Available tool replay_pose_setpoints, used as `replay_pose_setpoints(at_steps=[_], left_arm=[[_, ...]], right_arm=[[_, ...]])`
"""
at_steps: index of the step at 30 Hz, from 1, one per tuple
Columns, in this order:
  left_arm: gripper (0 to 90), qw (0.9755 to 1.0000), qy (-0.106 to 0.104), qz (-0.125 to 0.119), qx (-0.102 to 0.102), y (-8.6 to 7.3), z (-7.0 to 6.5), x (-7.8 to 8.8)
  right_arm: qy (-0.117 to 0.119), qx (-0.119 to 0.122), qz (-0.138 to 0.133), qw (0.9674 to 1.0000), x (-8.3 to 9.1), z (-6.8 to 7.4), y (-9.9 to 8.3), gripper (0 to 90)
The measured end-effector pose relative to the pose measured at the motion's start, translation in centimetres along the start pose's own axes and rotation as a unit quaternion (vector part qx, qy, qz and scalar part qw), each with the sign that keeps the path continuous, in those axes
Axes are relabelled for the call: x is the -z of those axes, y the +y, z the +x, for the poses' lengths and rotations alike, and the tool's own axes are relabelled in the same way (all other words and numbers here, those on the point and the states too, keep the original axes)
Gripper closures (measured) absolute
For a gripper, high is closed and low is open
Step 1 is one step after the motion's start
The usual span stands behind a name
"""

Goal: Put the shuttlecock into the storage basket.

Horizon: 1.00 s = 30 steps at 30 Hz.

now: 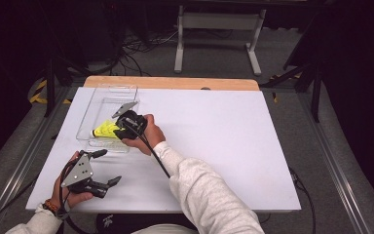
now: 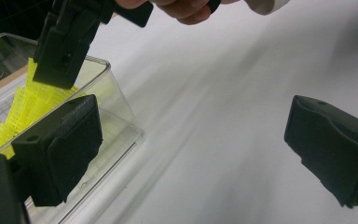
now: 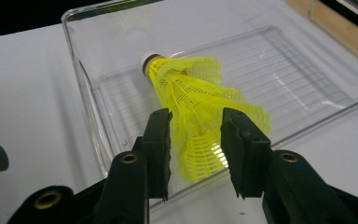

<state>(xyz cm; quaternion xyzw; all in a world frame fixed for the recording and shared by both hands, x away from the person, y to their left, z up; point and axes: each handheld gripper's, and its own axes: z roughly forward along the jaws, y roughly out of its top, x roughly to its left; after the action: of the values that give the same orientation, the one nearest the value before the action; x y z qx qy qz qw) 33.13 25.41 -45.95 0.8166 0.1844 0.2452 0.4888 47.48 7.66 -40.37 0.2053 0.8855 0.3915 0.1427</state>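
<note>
Two grippers: right gripper (image 3: 193, 140) jaws loosely astride one yellow shuttlecock (image 3: 191, 98) in one clear tray (image 3: 81, 88), left gripper (image 1: 108, 168) jaws wide.

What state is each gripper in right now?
Left gripper: open, empty.
Right gripper: open, jaws astride the shuttlecock in the tray, not gripping.

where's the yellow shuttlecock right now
The shuttlecock lies in the clear tray at the table's left, skirt between the right gripper's parted jaws.
</note>
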Motion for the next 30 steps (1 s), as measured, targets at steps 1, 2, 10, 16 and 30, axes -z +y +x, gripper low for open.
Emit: replay_pose_setpoints(at_steps=[1, 2, 10, 16, 30], left_arm=[[5.0, 1.0000, 0.000, 0.000, 0.000, 0.0, 0.0, 0.0], [5.0, 1.0000, 0.001, 0.000, -0.001, 0.0, 0.0, 0.0], [5.0, 1.0000, 0.001, 0.003, -0.002, 0.0, 0.0, -0.1], [5.0, 1.0000, 0.001, 0.005, -0.005, 0.0, 0.0, -0.1], [5.0, 0.9999, 0.005, 0.006, -0.007, 0.0, 0.0, -0.1]], right_arm=[[-0.007, 0.003, -0.003, 1.0000, 0.3, 0.1, -0.1, 63.9], [-0.008, 0.004, -0.005, 0.9999, 0.4, 0.1, -0.1, 63.9], [-0.020, 0.011, -0.019, 0.9996, 1.5, 0.1, -0.8, 63.5], [-0.022, 0.020, -0.029, 0.9991, 2.0, 0.4, -1.2, 62.2], [-0.040, 0.023, -0.040, 0.9981, 2.9, 0.2, -2.0, 55.3]])
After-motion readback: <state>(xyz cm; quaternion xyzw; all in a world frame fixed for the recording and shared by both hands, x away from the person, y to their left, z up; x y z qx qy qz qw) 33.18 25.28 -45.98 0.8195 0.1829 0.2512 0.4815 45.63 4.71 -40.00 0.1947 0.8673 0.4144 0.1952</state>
